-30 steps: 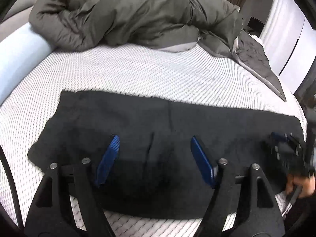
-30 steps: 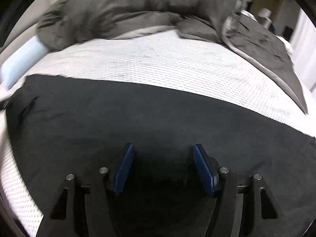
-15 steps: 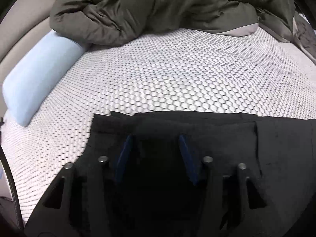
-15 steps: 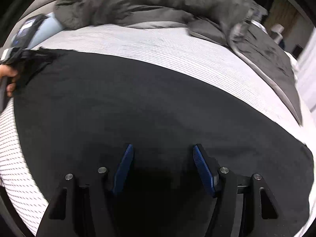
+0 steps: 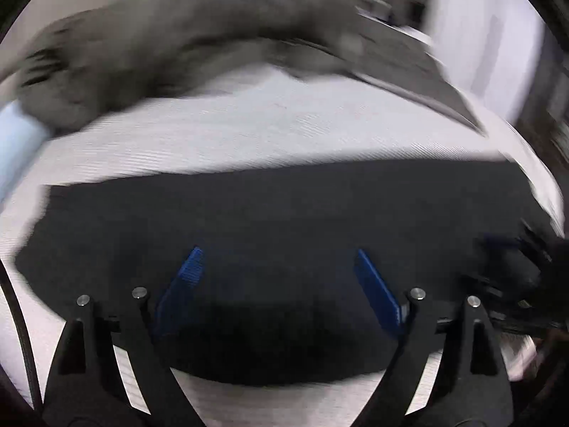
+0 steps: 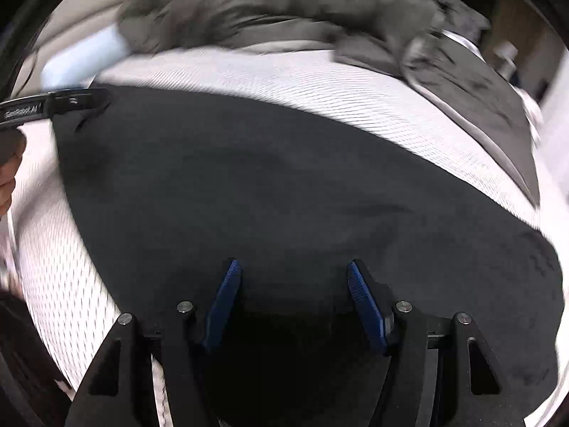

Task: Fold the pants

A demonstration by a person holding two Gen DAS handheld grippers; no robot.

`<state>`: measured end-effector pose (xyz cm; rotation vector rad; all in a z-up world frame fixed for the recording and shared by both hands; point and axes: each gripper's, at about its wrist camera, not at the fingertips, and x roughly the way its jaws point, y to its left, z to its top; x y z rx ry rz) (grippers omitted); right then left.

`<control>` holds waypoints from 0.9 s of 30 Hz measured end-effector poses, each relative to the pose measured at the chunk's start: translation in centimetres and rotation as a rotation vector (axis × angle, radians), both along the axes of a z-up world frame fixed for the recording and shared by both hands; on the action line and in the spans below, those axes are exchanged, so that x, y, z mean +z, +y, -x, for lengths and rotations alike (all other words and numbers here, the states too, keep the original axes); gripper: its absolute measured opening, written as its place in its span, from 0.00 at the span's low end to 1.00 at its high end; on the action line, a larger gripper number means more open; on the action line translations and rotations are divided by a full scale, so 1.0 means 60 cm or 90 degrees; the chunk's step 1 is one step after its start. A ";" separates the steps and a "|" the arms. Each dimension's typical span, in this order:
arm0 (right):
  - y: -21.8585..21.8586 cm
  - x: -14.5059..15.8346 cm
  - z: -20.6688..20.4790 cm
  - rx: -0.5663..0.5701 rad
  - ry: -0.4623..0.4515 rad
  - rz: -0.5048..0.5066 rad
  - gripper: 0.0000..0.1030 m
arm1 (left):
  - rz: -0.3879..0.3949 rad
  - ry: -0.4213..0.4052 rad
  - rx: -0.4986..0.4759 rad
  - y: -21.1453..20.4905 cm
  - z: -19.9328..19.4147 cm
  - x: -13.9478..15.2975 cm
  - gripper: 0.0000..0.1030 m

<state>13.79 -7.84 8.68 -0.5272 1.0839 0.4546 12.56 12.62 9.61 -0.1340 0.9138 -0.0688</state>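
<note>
Across the bed (image 5: 249, 135), black pants (image 5: 284, 213) are spread flat (views blurred); left gripper (image 5: 277, 274) and right gripper (image 6: 290, 281) are held wide-fingered above them.

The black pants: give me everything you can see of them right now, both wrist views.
The black pants are a dark, matte, soft-looking fabric, spread flat in one long band across the white textured mattress, with faint creases. Neither gripper holds them: the left gripper and right gripper both hang open above the cloth. Whether the fingertips touch it cannot be told. The grey duvet lies apart, beyond them. Both views are motion-blurred.
</note>
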 end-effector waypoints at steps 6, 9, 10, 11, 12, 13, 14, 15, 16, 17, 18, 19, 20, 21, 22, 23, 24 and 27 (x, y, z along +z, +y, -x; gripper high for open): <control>-0.102 0.013 -0.007 -0.037 -0.005 0.034 0.65 | -0.059 0.065 -0.147 -0.156 -0.011 -0.082 0.84; -0.215 0.021 -0.024 -0.133 -0.021 0.075 0.70 | -0.042 0.063 -0.140 -0.148 -0.021 -0.089 0.88; -0.249 0.022 -0.026 -0.164 -0.027 0.084 0.70 | -0.031 0.068 -0.137 -0.143 -0.023 -0.090 0.89; -0.312 0.026 -0.033 -0.229 -0.035 0.091 0.70 | -0.032 0.071 -0.135 -0.150 -0.024 -0.094 0.91; -0.344 0.029 -0.036 -0.264 -0.039 0.090 0.67 | -0.038 0.069 -0.130 -0.150 -0.027 -0.095 0.93; -0.392 0.038 -0.039 -0.309 -0.030 0.043 0.57 | -0.044 0.070 -0.122 -0.151 -0.030 -0.097 0.95; -0.434 0.049 -0.040 -0.344 -0.008 -0.047 0.50 | -0.046 0.072 -0.119 -0.150 -0.033 -0.095 0.95; -0.458 0.060 -0.040 -0.368 -0.006 -0.091 0.41 | -0.050 0.072 -0.116 -0.154 -0.032 -0.096 0.95; -0.464 0.067 -0.039 -0.383 -0.017 -0.086 0.50 | -0.052 0.072 -0.112 -0.157 -0.036 -0.094 0.95; -0.464 0.076 -0.039 -0.416 -0.062 -0.020 0.51 | -0.052 0.073 -0.109 -0.155 -0.034 -0.089 0.94; -0.463 0.078 -0.040 -0.423 -0.072 -0.008 0.51 | -0.047 0.069 -0.108 -0.160 -0.033 -0.080 0.93; -0.455 0.080 -0.043 -0.419 -0.069 -0.029 0.51 | -0.037 0.059 -0.112 -0.165 -0.023 -0.066 0.92; -0.439 0.079 -0.046 -0.407 -0.066 -0.045 0.51 | -0.016 0.038 -0.128 -0.174 -0.019 -0.051 0.92; -0.423 0.079 -0.045 -0.389 -0.065 -0.046 0.52 | -0.003 0.027 -0.142 -0.186 -0.018 -0.044 0.92; -0.396 0.074 -0.046 -0.355 -0.065 -0.038 0.53 | 0.007 0.020 -0.158 -0.203 -0.018 -0.038 0.92; -0.358 0.067 -0.047 -0.309 -0.060 -0.028 0.54 | 0.013 0.015 -0.175 -0.221 -0.018 -0.033 0.92; -0.317 0.058 -0.044 -0.256 -0.050 -0.025 0.57 | 0.015 0.009 -0.203 -0.244 -0.018 -0.030 0.92; -0.224 0.038 -0.026 -0.131 -0.021 -0.041 0.64 | -0.024 -0.005 -0.271 -0.311 -0.016 -0.032 0.92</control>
